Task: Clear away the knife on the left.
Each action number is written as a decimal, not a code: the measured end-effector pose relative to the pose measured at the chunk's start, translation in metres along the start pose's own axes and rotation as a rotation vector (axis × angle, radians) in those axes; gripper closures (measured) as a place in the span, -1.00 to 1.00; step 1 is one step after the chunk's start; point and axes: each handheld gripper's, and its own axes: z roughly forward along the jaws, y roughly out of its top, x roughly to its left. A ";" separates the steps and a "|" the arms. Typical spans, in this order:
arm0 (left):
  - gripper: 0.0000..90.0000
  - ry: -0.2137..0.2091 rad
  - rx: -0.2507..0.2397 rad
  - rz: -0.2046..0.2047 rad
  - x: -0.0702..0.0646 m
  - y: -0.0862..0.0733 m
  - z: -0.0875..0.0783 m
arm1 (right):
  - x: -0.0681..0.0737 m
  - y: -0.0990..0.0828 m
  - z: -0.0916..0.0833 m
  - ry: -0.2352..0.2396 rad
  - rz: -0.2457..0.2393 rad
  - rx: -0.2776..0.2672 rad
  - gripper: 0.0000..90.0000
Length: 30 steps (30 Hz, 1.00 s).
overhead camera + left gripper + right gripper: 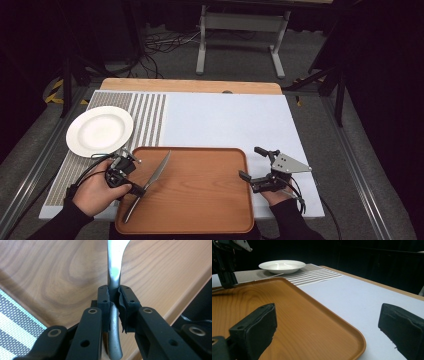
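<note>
Black rubber pads of the left gripper [114,302] are clamped on the handle of a steel table knife [114,277], one pad on each side of the narrow neck where the handle runs into the blade. In the left gripper view the rounded butt of the handle hangs back between the jaws toward the camera, and the blade runs away from them over wood grain. From the high view the left gripper [141,189] sits at the near left of the wooden tray [200,220], held in the person's left hand [95,192], and the knife [152,180] lies slantwise over the tray's left part, its tip pointing far and a little right, its handle end toward the near left corner. Whether the knife rests on the tray or hangs just above it I cannot tell for sure.

Beyond the tray's far left corner a white plate [99,131] sits on a striped grey placemat [145,120], which lies on the left of the pale tabletop [230,120].

At the tray's right edge the right gripper [252,162] rests with its jaws spread wide apart and nothing between them; its own view looks across the tray's rounded corner [352,337] toward the plate [282,266].
</note>
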 end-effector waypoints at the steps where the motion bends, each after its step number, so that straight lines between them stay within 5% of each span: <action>1: 0.78 -0.002 0.003 -0.003 0.000 0.000 0.001 | 0.000 0.000 0.000 0.000 0.000 0.000 -0.94; 30: 0.77 0.017 0.036 -0.039 0.006 0.000 0.014 | 0.000 0.000 0.000 0.002 0.004 0.001 -0.94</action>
